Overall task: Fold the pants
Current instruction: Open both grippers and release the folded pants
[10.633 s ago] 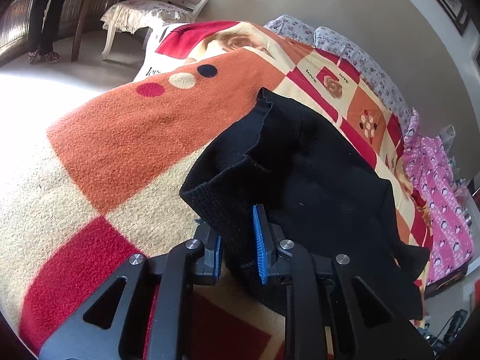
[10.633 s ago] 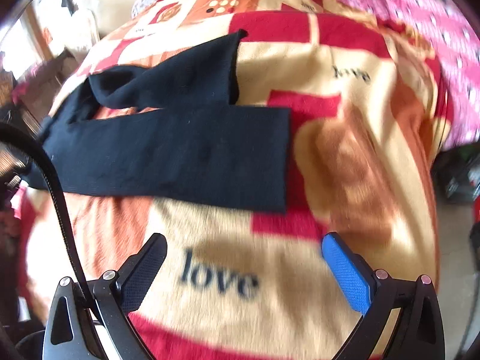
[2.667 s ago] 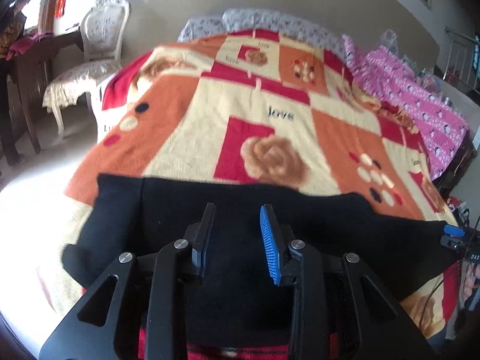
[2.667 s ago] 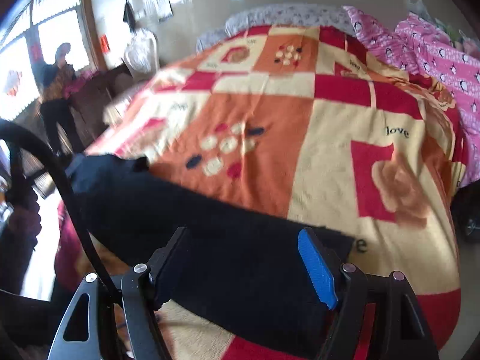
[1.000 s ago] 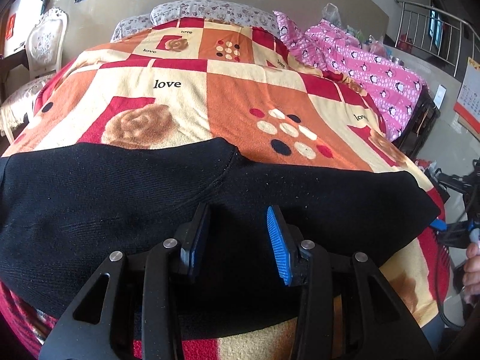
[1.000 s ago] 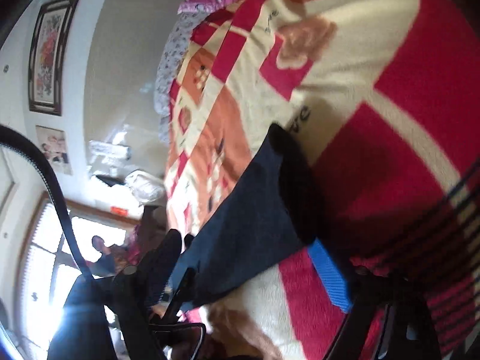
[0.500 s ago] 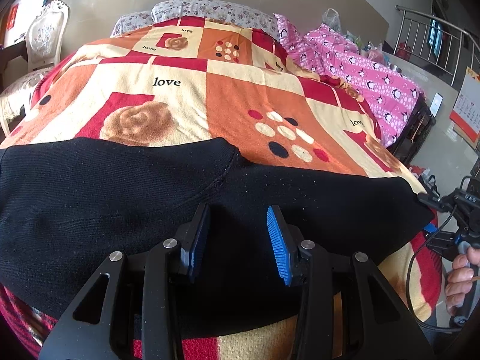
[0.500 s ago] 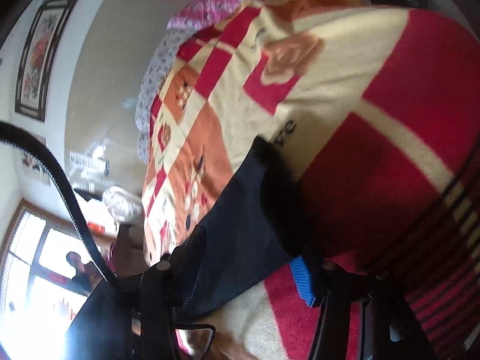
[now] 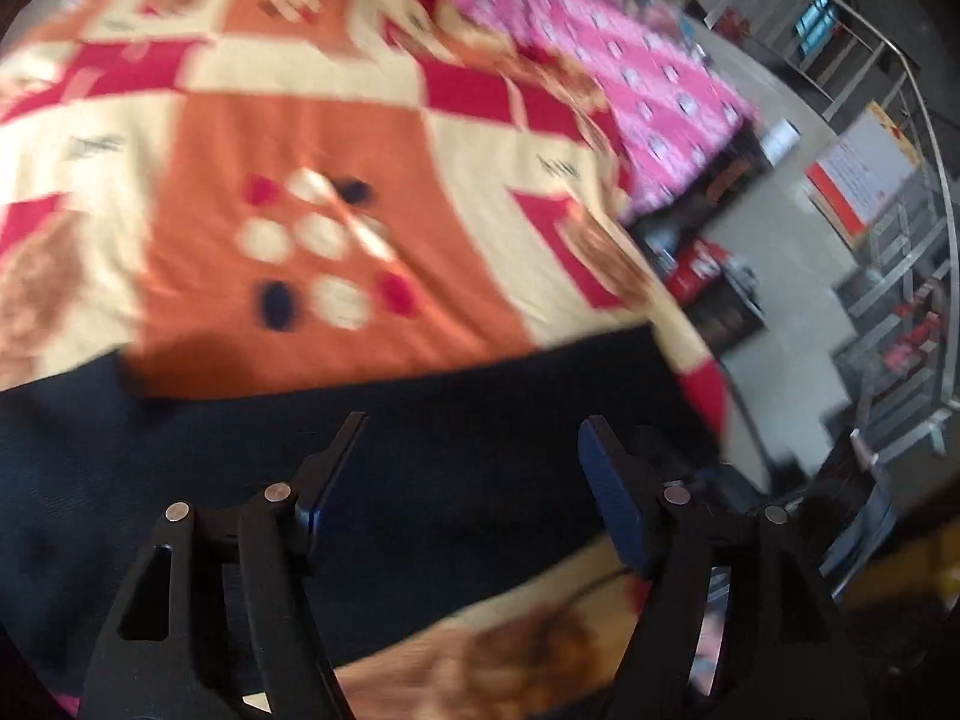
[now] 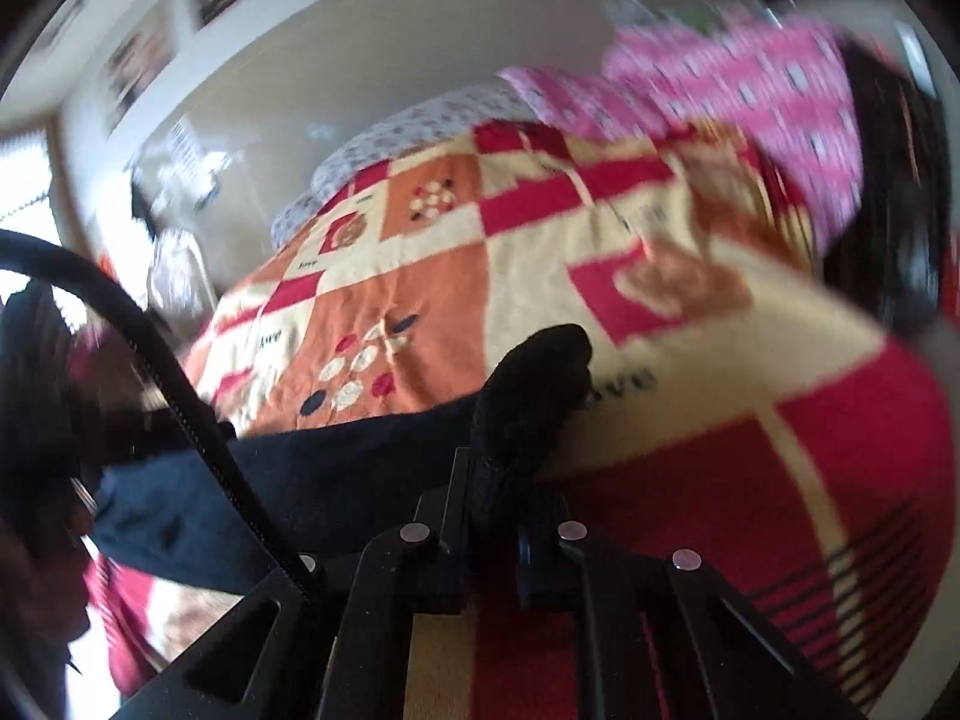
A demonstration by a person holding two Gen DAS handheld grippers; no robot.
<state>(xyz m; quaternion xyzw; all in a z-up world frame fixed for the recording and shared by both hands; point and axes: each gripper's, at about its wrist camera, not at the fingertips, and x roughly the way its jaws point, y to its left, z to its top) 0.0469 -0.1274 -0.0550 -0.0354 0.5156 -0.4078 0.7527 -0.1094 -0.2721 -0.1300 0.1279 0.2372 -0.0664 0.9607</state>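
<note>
The black pants lie stretched across the near edge of the bed on the orange, red and cream blanket. My left gripper is open over the pants, with its jaws wide apart and nothing between them. My right gripper is shut on the end of the pants, and the cloth bunches up above the jaws. The rest of the pants runs off to the left in the right wrist view. Both views are blurred.
A pink patterned quilt lies along the far right side of the bed. Past the bed's right edge are floor, a metal railing and clutter. A black cable crosses the right wrist view.
My left gripper has opened wide and swung right along the pants. My right gripper has closed on the end of the pants and turned level.
</note>
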